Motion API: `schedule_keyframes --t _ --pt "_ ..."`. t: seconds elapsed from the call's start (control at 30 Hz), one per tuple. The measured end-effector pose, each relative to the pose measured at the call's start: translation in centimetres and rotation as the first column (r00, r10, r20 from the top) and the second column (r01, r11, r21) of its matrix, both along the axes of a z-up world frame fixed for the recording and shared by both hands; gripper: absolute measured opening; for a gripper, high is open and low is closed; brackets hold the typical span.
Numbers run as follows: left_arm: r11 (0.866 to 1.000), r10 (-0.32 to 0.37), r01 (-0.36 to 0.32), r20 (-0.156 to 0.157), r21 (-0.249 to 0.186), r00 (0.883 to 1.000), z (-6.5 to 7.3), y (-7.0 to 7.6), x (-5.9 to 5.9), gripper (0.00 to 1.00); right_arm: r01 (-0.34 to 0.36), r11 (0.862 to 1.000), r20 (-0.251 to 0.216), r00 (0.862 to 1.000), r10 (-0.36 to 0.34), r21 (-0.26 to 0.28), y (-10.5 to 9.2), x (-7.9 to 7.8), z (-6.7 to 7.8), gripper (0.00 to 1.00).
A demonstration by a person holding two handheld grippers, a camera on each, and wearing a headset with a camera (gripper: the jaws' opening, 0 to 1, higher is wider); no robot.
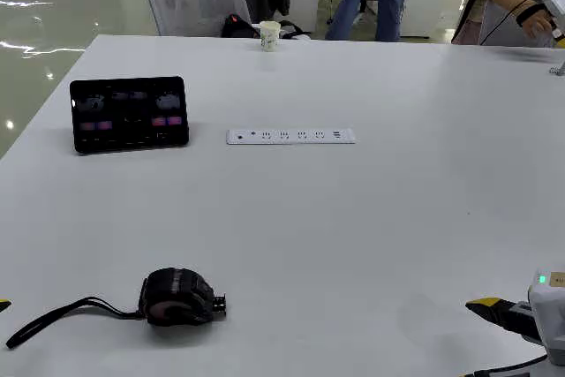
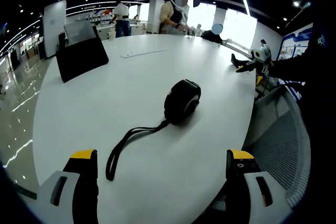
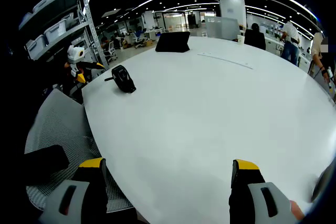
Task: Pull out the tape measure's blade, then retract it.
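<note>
White table point(image 1: 371, 218) carries the black tape measure point(image 1: 179, 297) near its front-left edge, with the strap trailing left. Farther back are a tablet point(image 1: 129, 114), a power strip point(image 1: 290, 136) and a paper cup point(image 1: 269, 35), with glossy office floor beyond. The left gripper point(image 2: 162, 157) faces the tape measure, jaws wide apart and empty. The right gripper point(image 3: 170, 165) is well off to the side, also spread.

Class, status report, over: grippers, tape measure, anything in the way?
Left gripper open, right gripper open. Tape measure on table, retracted, untouched. Nothing blocking.
</note>
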State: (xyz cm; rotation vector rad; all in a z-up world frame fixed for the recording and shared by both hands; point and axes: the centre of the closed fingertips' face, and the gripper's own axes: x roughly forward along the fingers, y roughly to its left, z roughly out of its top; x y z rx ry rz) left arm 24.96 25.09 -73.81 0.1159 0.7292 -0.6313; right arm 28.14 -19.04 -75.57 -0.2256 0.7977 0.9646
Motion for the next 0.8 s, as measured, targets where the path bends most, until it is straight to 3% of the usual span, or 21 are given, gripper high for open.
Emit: schedule_keyframes --t 0.47,0.67,0.8 --pt "1.000 -0.010 0.010 0.008 0.004 1.000 0.1 0.0 0.0 0.99 -0.003 1.000 0.014 1.000 0.004 -0.015 -0.3 0.1 0.0 0.99" --pt "0.999 -0.041 0.040 0.044 0.011 0.998 0.3 -0.6 0.2 0.99 -0.023 1.000 0.045 0.999 0.024 -0.020 -0.3 0.5 0.2 0.99" --pt "0.997 -0.076 0.075 0.060 0.019 0.995 0.3 -1.2 0.6 0.99 -0.028 0.999 0.040 0.999 0.029 -0.024 0.2 0.9 0.3 0.99"
